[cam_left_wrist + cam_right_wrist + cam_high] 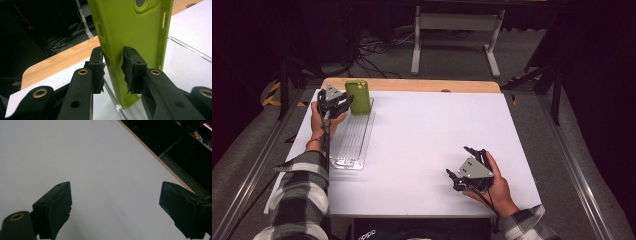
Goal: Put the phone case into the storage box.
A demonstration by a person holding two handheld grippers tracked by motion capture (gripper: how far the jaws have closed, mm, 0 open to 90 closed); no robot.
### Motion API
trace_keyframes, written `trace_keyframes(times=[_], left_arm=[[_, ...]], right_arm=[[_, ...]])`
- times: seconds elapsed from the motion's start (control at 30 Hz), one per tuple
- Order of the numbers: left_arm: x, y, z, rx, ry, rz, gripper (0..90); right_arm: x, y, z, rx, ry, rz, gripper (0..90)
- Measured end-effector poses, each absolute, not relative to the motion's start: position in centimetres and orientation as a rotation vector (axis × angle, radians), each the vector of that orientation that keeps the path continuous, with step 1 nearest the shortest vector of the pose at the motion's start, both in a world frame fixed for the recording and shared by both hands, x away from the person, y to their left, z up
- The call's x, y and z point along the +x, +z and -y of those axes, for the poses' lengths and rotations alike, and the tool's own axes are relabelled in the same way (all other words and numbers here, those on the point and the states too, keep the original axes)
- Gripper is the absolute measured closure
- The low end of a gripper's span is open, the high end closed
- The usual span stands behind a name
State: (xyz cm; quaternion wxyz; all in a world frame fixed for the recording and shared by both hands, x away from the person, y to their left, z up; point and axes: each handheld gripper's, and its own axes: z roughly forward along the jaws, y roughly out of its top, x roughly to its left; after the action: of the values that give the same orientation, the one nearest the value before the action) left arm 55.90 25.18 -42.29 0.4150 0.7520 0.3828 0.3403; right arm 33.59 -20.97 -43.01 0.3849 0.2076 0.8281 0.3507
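Upright, green phone case [130,37] clamped by left tool [113,70], right tool [115,207] agape

A tray [354,135] is set lengthwise along the left side of the table [427,130]. A phone case [358,97] is held upright at the tray's far end by the left gripper [343,103]. The right gripper [462,162] is placed near the front right, well apart.

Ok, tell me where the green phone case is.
The green silicone phone case stands upright at the table's far left in the high view, over the far end of the clear plastic tray, pinched by the left gripper.
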Motion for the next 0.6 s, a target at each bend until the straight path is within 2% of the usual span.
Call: trace_keyframes(times=[0.6], left_arm=[[56.26,-42.22,-25.07,1.895,0.882,-0.993,67.8]], right_arm=[[33.59,-43.08,20.87,0.525,0.885,-2.117,12.0]])
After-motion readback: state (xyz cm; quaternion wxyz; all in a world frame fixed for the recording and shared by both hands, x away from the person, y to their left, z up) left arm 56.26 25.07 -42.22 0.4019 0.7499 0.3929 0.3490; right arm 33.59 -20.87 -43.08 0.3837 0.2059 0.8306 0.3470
